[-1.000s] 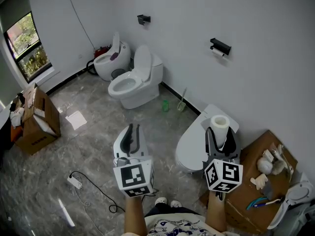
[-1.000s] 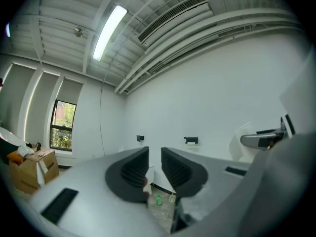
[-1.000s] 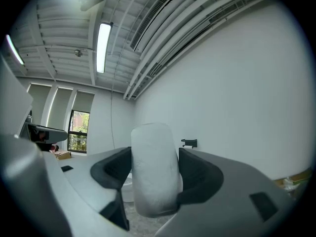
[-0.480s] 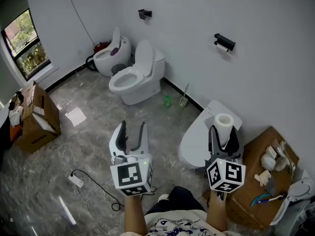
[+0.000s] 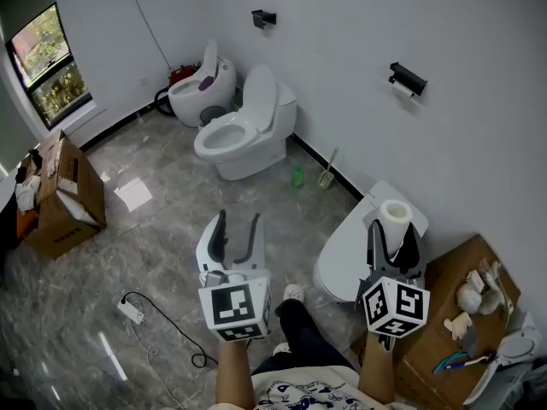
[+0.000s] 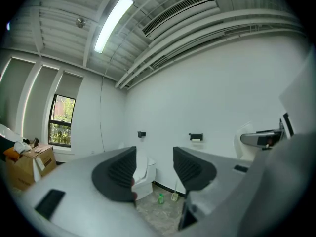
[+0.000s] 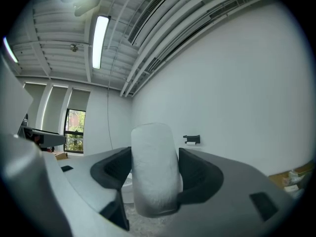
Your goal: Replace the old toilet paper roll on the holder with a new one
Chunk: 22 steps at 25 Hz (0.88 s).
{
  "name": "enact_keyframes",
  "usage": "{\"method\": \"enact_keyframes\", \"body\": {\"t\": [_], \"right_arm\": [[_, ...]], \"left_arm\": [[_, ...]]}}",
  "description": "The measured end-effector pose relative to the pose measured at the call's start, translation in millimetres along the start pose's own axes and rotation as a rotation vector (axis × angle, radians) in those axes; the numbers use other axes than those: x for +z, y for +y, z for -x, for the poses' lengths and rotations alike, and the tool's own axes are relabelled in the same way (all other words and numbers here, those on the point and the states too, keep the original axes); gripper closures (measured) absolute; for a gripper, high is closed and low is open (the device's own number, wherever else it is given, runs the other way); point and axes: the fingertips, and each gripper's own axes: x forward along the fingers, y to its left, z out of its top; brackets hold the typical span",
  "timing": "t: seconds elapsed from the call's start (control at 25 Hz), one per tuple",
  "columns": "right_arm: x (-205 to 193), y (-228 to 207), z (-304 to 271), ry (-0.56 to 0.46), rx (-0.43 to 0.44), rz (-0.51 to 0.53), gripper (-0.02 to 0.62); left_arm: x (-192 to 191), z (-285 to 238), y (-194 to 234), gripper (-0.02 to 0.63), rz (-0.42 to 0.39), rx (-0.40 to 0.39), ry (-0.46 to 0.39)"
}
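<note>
**Containers**
- cardboard box (image 5: 64,199), far L near window: flaps open, pale items at top edge; rest of contents can't be made out.
- brown carton (image 5: 440,284), lower R: small pale objs + blue-handled tool (image 5: 453,361) lying on its top.

**Fixtures**
- open toilet (image 5: 244,131), lid raised, by back wall.
- closed-lid toilet (image 5: 350,246), nearer.

**Task item**
- new toilet paper roll (image 5: 395,213) (image 7: 154,172): white, upright, gripped between fingers of R gripper (image 5: 393,231) (image 7: 155,179). Both pads press its sides; top end stands above fingertips. In head view it's held over closed-lid toilet.
- wall holder (image 5: 407,79) (image 7: 191,139): black, w/ old roll (image 5: 402,92) under it. On wall ahead of new roll, well apart.

**Other tool**
- L gripper (image 5: 238,220) (image 6: 154,169): fingers have just been opening, now wide apart. Gap shows only room beyond. Held over floor (image 5: 162,229), beside R gripper.
</note>
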Motion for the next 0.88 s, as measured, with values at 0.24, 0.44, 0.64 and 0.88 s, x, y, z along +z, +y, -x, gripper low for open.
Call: {"method": "enact_keyframes", "body": {"t": [0.24,0.44,0.64,0.88], "right_arm": [[-2,0,-78,-0.017,0.000,-0.023,0.291],[6,-8,-155,-0.037,-0.013,-0.027,0.291],[21,-16,-234,-0.076,-0.033,-0.044,0.291],[22,-15,-297,-0.072,-0.028,-0.042,0.291]], "left_arm": [[-3,-71,19,0.391,-0.009,0.014,0.000],[8,-147,20,0.391,-0.040,-0.006,-0.007],[25,-220,27,0.391,-0.083,-0.013,-0.027],[29,-285,40,0.391,-0.083,-0.008,-0.028]]}}
